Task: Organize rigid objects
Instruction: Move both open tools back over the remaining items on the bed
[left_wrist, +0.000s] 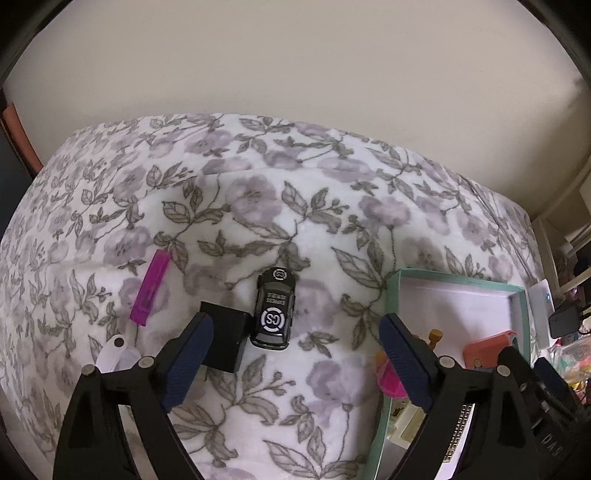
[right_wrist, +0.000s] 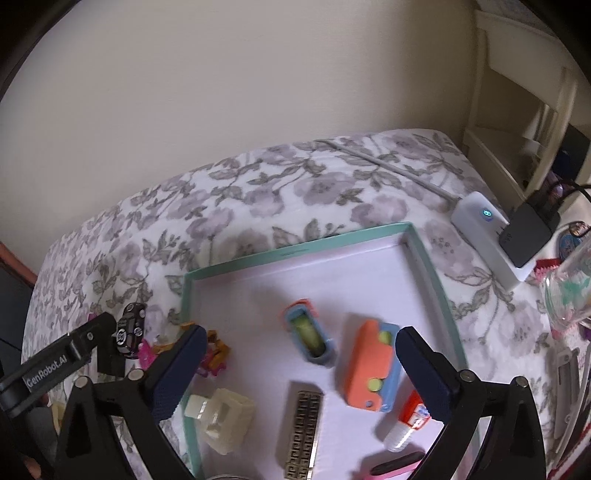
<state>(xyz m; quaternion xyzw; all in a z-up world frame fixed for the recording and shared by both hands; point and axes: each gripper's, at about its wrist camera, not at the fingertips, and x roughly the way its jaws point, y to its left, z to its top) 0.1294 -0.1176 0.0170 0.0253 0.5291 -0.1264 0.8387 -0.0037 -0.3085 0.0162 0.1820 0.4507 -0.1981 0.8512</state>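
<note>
A black toy car (left_wrist: 274, 309) lies on the floral blanket, just ahead of my open, empty left gripper (left_wrist: 295, 363). A black block (left_wrist: 224, 336) sits by the left finger and a magenta clip (left_wrist: 150, 288) lies further left. The teal-rimmed tray (right_wrist: 291, 252) holds an orange-blue case (right_wrist: 371, 369), a small blue holder (right_wrist: 309, 334), a patterned bar (right_wrist: 303, 424), a cream block (right_wrist: 225, 417) and a small tube (right_wrist: 408, 421). My right gripper (right_wrist: 299, 373) is open and empty above the tray. The car also shows at the left in the right wrist view (right_wrist: 130, 329).
A white charger (right_wrist: 487, 236) with a black adapter (right_wrist: 526, 236) and cable lies right of the tray. A glass (right_wrist: 569, 295) stands at the far right. Shelving is behind. A white object (left_wrist: 114, 350) lies by the left gripper. A wall borders the bed's far side.
</note>
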